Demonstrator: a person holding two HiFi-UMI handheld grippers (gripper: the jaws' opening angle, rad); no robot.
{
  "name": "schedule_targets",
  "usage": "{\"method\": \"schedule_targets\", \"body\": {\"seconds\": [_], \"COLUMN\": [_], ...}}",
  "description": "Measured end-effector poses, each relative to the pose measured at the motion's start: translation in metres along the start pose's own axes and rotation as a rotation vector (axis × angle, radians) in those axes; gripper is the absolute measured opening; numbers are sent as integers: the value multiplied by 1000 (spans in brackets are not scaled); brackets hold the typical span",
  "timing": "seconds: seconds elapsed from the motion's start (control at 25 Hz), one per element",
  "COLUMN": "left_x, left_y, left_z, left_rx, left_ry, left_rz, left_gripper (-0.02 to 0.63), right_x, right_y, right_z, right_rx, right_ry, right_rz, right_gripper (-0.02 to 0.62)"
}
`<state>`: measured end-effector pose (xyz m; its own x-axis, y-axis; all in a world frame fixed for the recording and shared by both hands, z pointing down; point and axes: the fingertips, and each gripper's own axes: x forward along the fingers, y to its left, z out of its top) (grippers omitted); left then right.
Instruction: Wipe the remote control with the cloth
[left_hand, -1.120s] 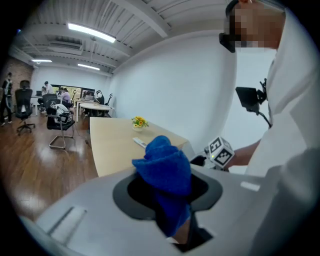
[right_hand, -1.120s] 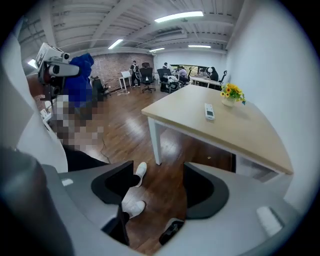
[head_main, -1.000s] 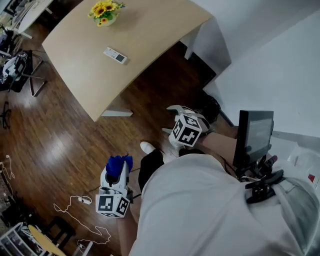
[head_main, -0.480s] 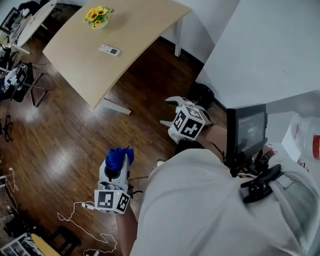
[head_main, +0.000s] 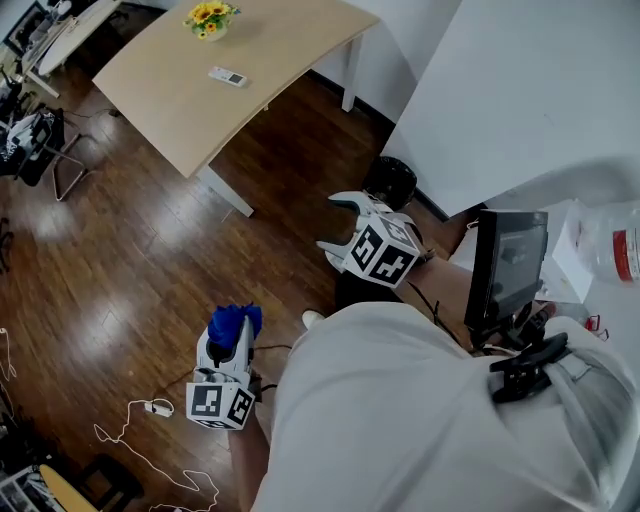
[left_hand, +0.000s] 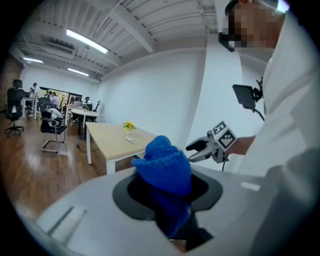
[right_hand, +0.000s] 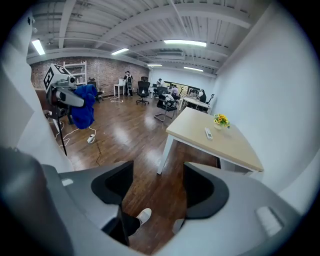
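A white remote control (head_main: 228, 76) lies on a light wooden table (head_main: 180, 100) far ahead, also seen as the remote control (right_hand: 208, 133) and the remote control (left_hand: 131, 140). My left gripper (head_main: 236, 322) is shut on a bunched blue cloth (head_main: 233, 322), held low over the floor; the blue cloth (left_hand: 164, 167) fills the jaws in the left gripper view. My right gripper (head_main: 340, 222) is open and holds nothing, its jaws spread wide over the wooden floor (right_hand: 150, 200). Both grippers are well short of the table.
A vase of yellow flowers (head_main: 210, 17) stands on the table beyond the remote. A black bin (head_main: 388, 180) sits by the white wall. White cables (head_main: 150, 410) trail on the floor at the left. Chairs (head_main: 30, 140) and desks stand at the far left. A small monitor (head_main: 505, 265) is mounted on my chest.
The view has shifted: the table and remote now sit further up the frame. Both grippers keep their states and have moved only slightly.
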<state>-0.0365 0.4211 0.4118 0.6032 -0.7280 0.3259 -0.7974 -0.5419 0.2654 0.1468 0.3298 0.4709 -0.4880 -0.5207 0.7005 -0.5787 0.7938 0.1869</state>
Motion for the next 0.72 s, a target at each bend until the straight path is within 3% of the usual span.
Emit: {"method": "schedule_targets", "body": {"seconds": [0.28,0.72], "left_x": [8,-23], "left_y": [-2,-4], "left_z": [6,-5], "left_rx": [23,28], "left_ry": [-27,-47], "left_rz": [-22,-21], "left_gripper": [146,146], "right_x": [-5,-17], "right_y": [-6,19], "right_z": [7,12], "right_rx": [-38,-95], "right_ry": [-15,4], "right_rz": [-36,-68], "right_gripper": [313,310]}}
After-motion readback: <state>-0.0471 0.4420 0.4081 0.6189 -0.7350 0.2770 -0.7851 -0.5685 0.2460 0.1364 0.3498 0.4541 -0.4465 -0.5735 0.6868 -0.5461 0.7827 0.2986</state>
